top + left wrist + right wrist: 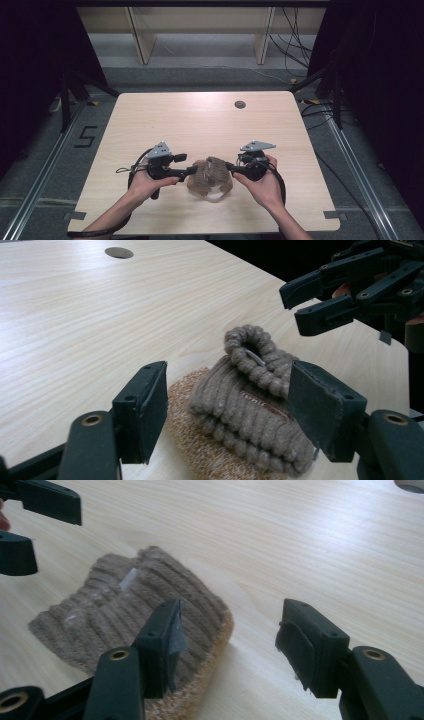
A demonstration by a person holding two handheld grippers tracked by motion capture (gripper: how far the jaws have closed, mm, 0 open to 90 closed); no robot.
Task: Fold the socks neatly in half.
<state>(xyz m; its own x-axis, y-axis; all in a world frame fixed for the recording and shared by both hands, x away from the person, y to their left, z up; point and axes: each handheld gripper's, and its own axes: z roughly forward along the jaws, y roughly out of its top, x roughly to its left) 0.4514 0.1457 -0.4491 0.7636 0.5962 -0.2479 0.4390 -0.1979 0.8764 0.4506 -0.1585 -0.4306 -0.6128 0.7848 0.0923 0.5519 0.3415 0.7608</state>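
Counting the contents of the scene gives one table [200,120], one knitted item [210,177], two grippers and two hands. The knitted item is a brown ribbed piece, folded over on itself, with a lighter tan knit showing along its lower edge [200,450] and a rolled loop of yarn standing at its top in the left gripper view. It lies on the near half of the table, roughly midway between the side edges and set back from the near edge. The far half of the wooden top is bare apart from one round grommet hole [240,104] near the far edge, leaving open room ahead and to both sides. The left gripper [187,171], held in the left hand [142,182], points at the item from its left, jaws apart; in the left gripper view the item sits low between the two pads and just beyond them, and contact cannot be confirmed. The right gripper [231,166], held in the right hand [262,187], points at the item from its right, jaws likewise apart; in the right gripper view one pad [167,642] overlaps the item's corner, while the other stands over bare wood beside it. Neither gripper clamps the item. The two grippers face each other across it.
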